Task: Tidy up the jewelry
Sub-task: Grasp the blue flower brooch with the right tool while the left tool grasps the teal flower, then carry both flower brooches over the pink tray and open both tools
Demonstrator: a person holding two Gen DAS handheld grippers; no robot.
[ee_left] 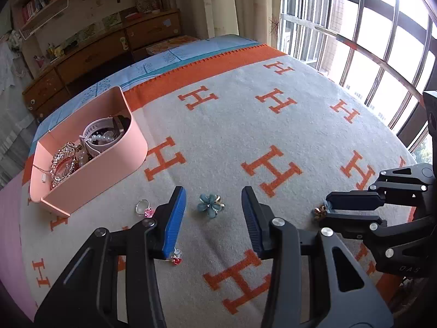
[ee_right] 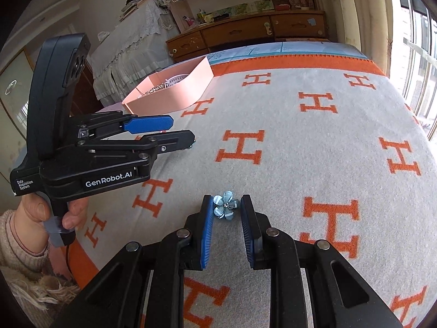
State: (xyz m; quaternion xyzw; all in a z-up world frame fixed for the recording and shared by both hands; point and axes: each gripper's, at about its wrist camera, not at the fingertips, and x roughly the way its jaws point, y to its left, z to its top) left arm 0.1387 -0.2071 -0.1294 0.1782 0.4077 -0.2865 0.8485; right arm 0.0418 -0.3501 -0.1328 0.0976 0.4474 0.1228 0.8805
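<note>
A pink box on the blanket holds a watch, a pearl bracelet and sparkly bangles; it shows far left in the right wrist view. My left gripper is open above a blue flower ring. A pink-stone ring and a small red charm lie by its left finger. My right gripper is open, with a second blue flower piece between its fingertips. In the left wrist view the right gripper has that piece at its tips.
The grey blanket with orange H letters covers the bed. Wooden drawers and shelves stand beyond the far edge. Windows run along the right. A hand holds the left gripper's handle.
</note>
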